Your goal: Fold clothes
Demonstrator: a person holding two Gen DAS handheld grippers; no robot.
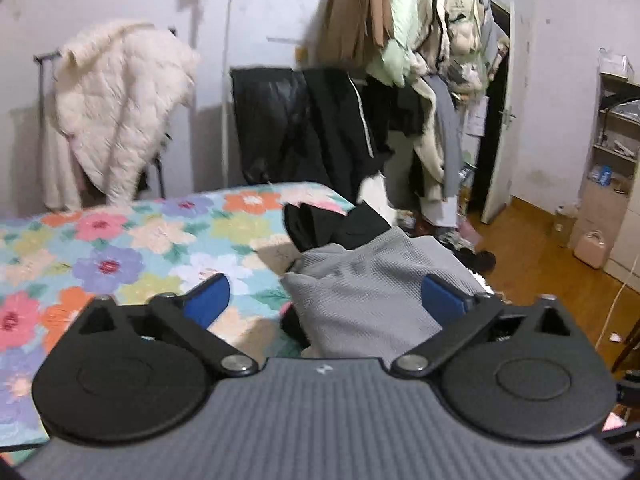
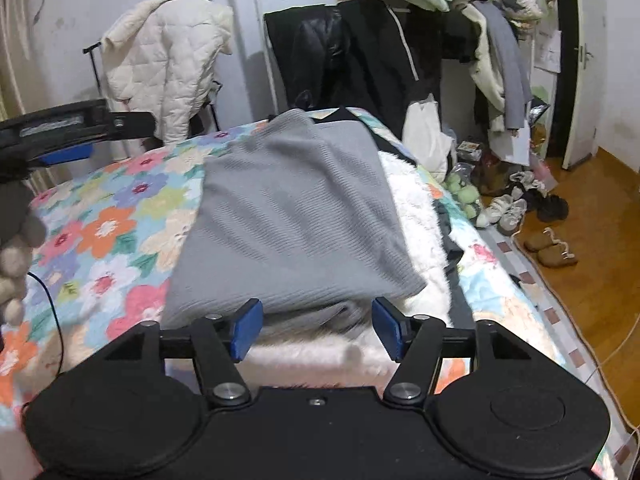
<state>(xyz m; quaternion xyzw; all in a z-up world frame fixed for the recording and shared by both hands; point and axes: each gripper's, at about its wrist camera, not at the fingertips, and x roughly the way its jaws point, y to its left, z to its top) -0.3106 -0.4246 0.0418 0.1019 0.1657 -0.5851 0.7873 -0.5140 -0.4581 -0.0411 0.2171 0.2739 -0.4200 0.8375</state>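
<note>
Here, grey knit top [image 2: 288,208] lies folded on floral bedspread [image 2: 112,220], over white fluffy garment [image 2: 416,216]. Right gripper [image 2: 316,330] fingers apart, empty, at its near edge. Left gripper [image 1: 328,300] fingers apart, empty, above bed.

A lived-in bedroom in a home; a bed [image 2: 120,216] with a flowered quilt fills the middle; behind the bed, a cream quilted coat [image 2: 168,60] hangs over a rack [image 1: 42,80] against the pale wall, and a crowded clothes rail [image 1: 420,40] carries jackets and bags; beside the bed to the right, shoes and slippers [image 2: 550,250] lie scattered on the wooden floor [image 2: 600,280]; beyond them a white door [image 2: 584,60] stands ajar; shelves [image 1: 616,140] line the far right wall.
</note>
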